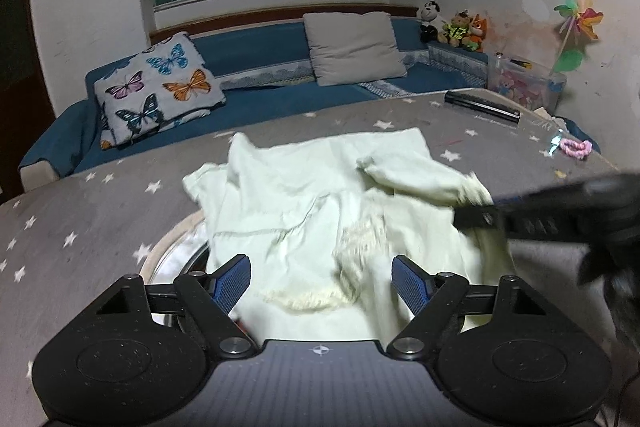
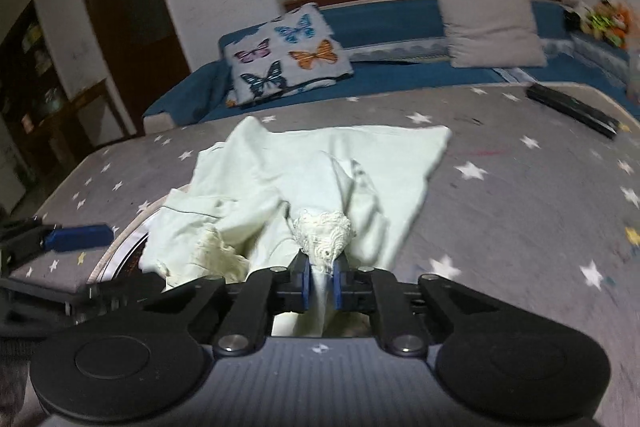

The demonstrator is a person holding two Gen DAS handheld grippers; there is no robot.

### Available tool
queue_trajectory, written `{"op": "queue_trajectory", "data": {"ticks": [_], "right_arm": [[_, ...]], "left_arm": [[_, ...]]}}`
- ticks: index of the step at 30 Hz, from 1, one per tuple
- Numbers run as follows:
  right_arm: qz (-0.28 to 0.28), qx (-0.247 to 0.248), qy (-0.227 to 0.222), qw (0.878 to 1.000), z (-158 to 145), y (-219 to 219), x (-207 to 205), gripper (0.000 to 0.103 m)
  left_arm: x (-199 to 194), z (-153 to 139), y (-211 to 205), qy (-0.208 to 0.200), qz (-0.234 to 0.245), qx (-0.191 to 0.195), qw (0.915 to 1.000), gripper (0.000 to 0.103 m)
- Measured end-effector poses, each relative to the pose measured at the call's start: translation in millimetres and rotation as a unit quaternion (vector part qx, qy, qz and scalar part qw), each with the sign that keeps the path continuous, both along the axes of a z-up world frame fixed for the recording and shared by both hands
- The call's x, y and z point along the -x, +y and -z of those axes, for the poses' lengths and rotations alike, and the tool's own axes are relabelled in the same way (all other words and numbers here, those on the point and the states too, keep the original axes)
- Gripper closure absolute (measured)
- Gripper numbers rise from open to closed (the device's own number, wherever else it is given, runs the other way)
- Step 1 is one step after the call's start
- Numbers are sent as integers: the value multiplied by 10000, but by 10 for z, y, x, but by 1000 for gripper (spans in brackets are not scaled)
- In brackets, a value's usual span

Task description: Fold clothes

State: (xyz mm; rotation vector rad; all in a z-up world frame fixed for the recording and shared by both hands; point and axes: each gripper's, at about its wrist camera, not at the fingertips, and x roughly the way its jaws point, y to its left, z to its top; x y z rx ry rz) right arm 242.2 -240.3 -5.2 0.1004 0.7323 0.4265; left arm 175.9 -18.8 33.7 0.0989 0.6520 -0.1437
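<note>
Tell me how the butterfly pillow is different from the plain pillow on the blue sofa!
The butterfly pillow is covered in colourful butterflies; the plain grey pillow has no pattern. The butterfly pillow sits at the sofa's left end; the grey pillow sits further right, near the middle. The butterfly pillow looks flatter, like a folded stack; the grey pillow looks puffier. Both lean against the sofa's back, behind the star-patterned table.

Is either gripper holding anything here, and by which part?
The right gripper pinches the pale garment by its lace-trimmed cuff. The left gripper is open, holding nothing.
</note>
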Motion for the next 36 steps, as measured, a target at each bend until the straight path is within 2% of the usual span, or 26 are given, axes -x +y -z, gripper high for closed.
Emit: {"op": "queue_trajectory", "data": {"ticks": [3, 7, 8, 9, 10, 12, 14, 17, 19, 22, 25, 28, 36], "right_arm": [[117, -20, 139, 9998, 64, -103, 27, 94], [178, -21, 225, 9996, 92, -192, 60, 92], [159, 15, 180, 9997, 73, -192, 55, 87], [139, 54, 132, 9998, 53, -192, 49, 85], [120, 93, 83, 9999, 33, -191, 43, 83], [97, 212, -37, 9997, -17, -165, 18, 77], [38, 287, -148, 9995, -66, -130, -34, 63], [-170, 448, -323, 9983, -115, 2, -174, 50], [-332, 587, -368, 9970, -112, 119, -277, 50], [-442, 784, -254, 9956, -35, 246, -392, 55], [-386, 836, -151, 9956, 23, 242, -415, 80], [-318, 836, -85, 9960, 50, 213, -408, 92], [255, 399, -351, 9983, -198, -309, 68, 98]], "left_arm": [[-131, -9, -96, -55, 117, -69, 9999, 23], [-344, 88, -209, 96, 268, -145, 9995, 26], [-389, 120, -232, 145, 318, -164, 9993, 31], [-431, 158, -242, 207, 355, -191, 9990, 44], [-472, 194, -250, 270, 392, -213, 9986, 51], [-510, 244, -211, 395, 440, -89, 9982, 74], [-517, 263, -148, 440, 485, 56, 9978, 85], [-491, 261, -90, 384, 460, 64, 9982, 91], [-470, 241, -49, 340, 402, 82, 9986, 93], [-390, 167, 44, 232, 258, 174, 9992, 94], [-261, 73, 177, 107, 59, 273, 9996, 94], [-79, -47, 337, -76, -103, 346, 9993, 95], [544, -254, 789, -445, -815, 605, 9938, 95]]}}
